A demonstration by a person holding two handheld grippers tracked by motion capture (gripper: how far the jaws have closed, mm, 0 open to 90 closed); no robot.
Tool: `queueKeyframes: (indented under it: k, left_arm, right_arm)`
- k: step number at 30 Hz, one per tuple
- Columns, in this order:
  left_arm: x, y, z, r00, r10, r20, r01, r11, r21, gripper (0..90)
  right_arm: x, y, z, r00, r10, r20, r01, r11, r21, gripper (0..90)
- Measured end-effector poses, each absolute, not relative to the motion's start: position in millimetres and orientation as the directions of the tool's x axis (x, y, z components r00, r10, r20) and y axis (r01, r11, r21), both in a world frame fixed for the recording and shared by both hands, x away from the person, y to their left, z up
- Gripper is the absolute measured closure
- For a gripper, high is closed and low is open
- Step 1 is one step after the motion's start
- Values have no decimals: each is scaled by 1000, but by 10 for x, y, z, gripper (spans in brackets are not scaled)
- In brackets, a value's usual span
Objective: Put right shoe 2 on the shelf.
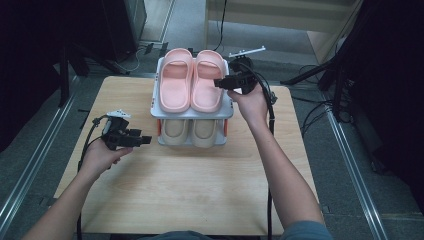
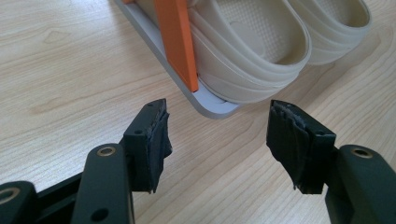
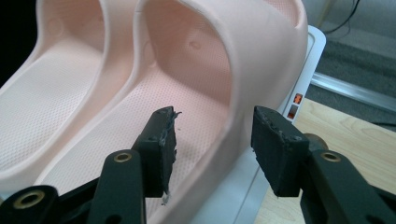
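A pair of pink slippers [image 1: 176,82] lies on the top shelf of a small grey rack [image 1: 192,115], and a beige pair [image 1: 175,131] lies on the shelf below. My right gripper [image 1: 218,83] is open at the right pink slipper [image 3: 205,60]. One jaw is inside the slipper and the other outside its side wall, with gaps at both pads. My left gripper [image 1: 147,140] hovers open and empty over the table, left of the rack. In the left gripper view, my left gripper [image 2: 219,140] faces the rack's lower corner [image 2: 205,100] and a beige slipper [image 2: 247,51].
The rack stands at the far middle of the wooden table [image 1: 190,190], with an orange post [image 2: 177,42] at its lower corner. Metal rails run along the floor on both sides. Cables trail from both grippers, and dark stands and more cables lie on the floor beyond the right edge.
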State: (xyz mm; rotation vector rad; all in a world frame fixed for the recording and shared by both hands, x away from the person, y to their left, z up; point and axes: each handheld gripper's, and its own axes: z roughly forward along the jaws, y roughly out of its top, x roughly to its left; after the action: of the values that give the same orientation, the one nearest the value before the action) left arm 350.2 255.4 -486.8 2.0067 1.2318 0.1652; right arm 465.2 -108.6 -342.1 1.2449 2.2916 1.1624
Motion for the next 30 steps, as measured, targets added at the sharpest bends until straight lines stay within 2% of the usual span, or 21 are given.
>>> queueKeyframes:
  k: [19,30]
  left_arm:
    - [3505,2548,-4888,522,814,-254,714,-253,653,389]
    - [3537,2544,-4921,520,816,-252,709,-248,661,387]
  right_arm:
    - [4356,-1404,-3516,-639,753,158,528,280,802,503]
    - [4114,-1585,-3746,-664,732,151,515,301,803,490]
